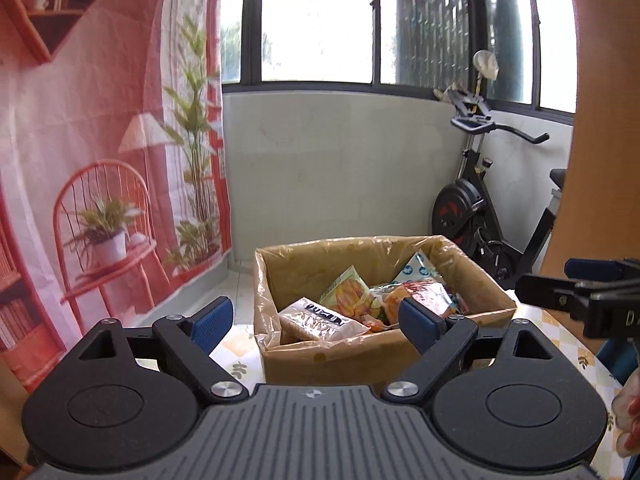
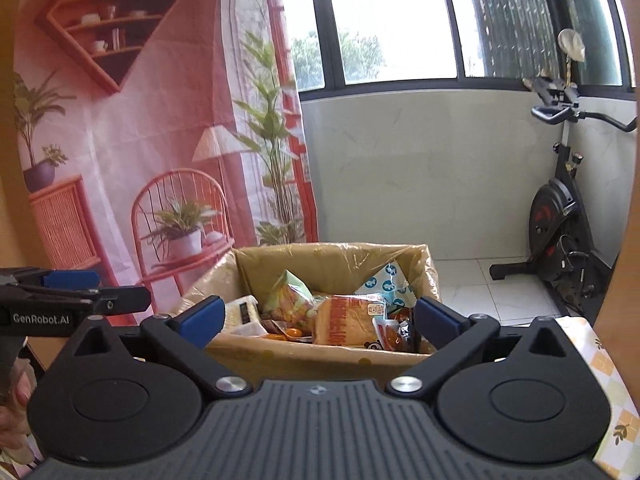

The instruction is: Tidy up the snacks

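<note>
A cardboard box (image 1: 332,360) lined with clear plastic stands on the table just ahead of both grippers. Several snack packets lie inside: a pale packet with a black label (image 1: 320,322), a green and orange packet (image 1: 352,296) and a blue and white packet (image 1: 418,270). The right wrist view shows the same box (image 2: 320,354) with an orange bread packet (image 2: 348,320) in the middle. My left gripper (image 1: 316,316) is open and holds nothing, short of the box's near wall. My right gripper (image 2: 320,316) is also open and empty. Each gripper shows side-on in the other's view.
A patterned tablecloth (image 1: 560,344) covers the table under the box. A black exercise bike (image 2: 560,232) stands on the tiled floor at the right. A printed red backdrop (image 1: 100,160) hangs at the left. A wooden panel (image 1: 600,120) rises at the right edge.
</note>
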The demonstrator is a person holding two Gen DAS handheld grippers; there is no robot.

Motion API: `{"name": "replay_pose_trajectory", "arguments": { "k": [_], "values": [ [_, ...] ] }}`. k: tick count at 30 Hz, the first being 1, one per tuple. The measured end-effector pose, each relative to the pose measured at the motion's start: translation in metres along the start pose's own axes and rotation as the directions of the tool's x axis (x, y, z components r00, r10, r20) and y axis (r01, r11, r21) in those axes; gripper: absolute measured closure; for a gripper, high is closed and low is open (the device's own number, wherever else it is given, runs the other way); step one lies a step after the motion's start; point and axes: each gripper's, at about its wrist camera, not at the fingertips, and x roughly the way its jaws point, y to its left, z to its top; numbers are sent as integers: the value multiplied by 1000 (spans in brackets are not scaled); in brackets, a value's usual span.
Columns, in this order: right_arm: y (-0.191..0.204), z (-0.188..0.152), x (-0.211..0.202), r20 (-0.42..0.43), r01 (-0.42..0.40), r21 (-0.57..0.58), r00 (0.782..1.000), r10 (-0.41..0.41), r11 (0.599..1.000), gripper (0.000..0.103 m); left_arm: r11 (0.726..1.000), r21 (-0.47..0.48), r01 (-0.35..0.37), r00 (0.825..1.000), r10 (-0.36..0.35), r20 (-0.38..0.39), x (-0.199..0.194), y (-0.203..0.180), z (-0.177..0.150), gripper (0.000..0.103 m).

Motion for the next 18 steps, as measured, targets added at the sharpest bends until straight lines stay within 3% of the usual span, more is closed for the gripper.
{"name": "replay_pose_trajectory", "arguments": {
  "k": [18],
  "values": [
    [50, -7, -119, 96, 14, 32, 995, -17, 999, 0, 998, 1, -55, 987, 54, 150, -113, -6, -1, 12]
  ]
}}
